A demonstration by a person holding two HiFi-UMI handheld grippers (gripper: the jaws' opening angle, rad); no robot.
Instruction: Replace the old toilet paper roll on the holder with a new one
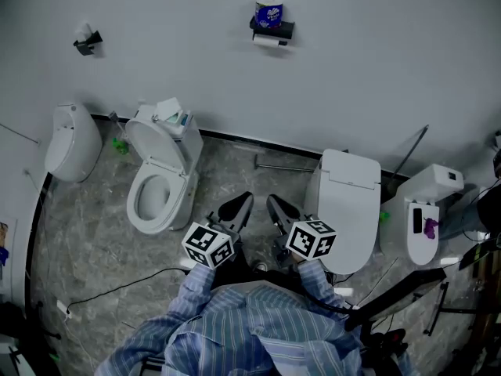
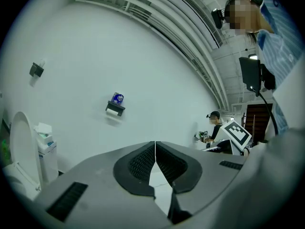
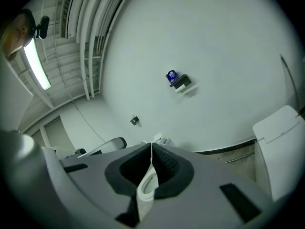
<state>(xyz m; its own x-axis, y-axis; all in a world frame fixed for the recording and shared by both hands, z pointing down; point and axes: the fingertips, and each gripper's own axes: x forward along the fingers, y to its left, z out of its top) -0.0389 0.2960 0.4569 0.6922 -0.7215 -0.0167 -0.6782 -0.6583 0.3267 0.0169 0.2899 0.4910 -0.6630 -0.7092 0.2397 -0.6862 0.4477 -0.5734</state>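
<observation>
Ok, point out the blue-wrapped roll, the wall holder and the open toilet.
blue-wrapped roll [image 1: 268, 12], head view, middle of its wrapper.
wall holder [image 1: 287, 30], head view, bare right end of its shelf.
open toilet [image 1: 150, 225], head view, front of its seat rim.

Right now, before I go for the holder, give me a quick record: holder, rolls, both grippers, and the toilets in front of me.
holder: on the wall, well ahead of both grippers
blue-wrapped roll: upright on top of the holder
white roll: hanging under the holder
left gripper: fingers shut, nothing between them
right gripper: fingers shut, nothing between them
toilets: open toilet ahead on the left, closed toilet on the right
</observation>
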